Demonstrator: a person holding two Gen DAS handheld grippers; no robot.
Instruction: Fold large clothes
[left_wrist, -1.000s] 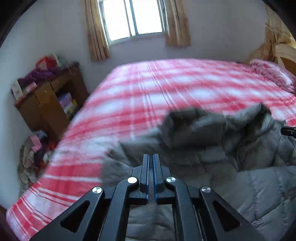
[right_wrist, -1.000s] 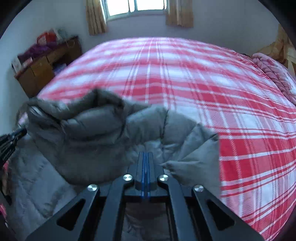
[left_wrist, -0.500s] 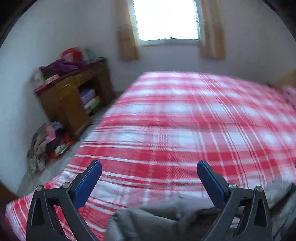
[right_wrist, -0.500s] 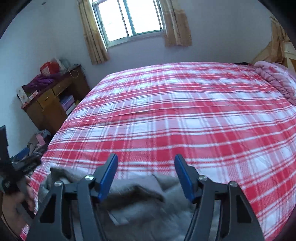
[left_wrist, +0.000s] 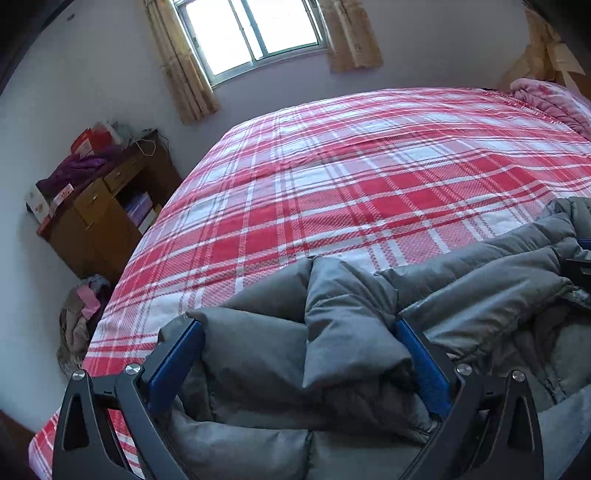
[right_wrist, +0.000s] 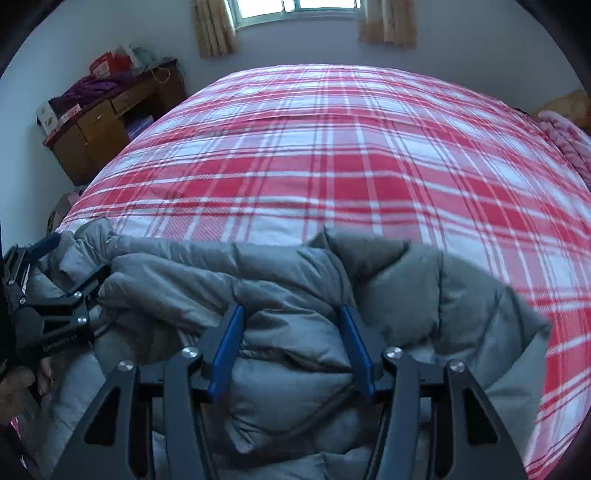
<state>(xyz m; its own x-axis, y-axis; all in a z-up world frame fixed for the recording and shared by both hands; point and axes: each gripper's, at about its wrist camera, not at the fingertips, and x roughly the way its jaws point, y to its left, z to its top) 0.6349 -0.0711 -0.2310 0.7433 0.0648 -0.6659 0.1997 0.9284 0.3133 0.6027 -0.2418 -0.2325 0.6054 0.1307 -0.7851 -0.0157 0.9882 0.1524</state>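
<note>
Fingers (left_wrist: 177, 354) of the left gripper (left_wrist: 299, 332) spread as wide as possible, having just been opening, with a thick fold of the grey padded jacket (left_wrist: 461, 280) lying loose between them. Fingers (right_wrist: 227, 347) of the right gripper (right_wrist: 290, 332) set about halfway apart, having just been closing, with a puffy bulge of the same jacket filling the gap and brushing both blue pads, not yet pinched flat. Lay bunched and rumpled along the near edge of the bed (left_wrist: 369, 177), closer to its near left corner, on a red and white plaid sheet. Seen from the right wrist: the left gripper at the jacket's left end, held by a hand (right_wrist: 16, 384) at the picture's edge. Rested along the bed's far right edge: a pink blanket (left_wrist: 546, 96). Stood beside the bed's left edge, against the wall: a brown wooden cabinet (left_wrist: 96, 221). Held in its open shelf compartment: flat stacked items (left_wrist: 142, 210), too small to name. Carried on its top: a purple garment (left_wrist: 77, 166), a red box (left_wrist: 90, 140) and some small cartons. Heaped on the floor in front of the cabinet: a pile of clothes (left_wrist: 79, 317).
</note>
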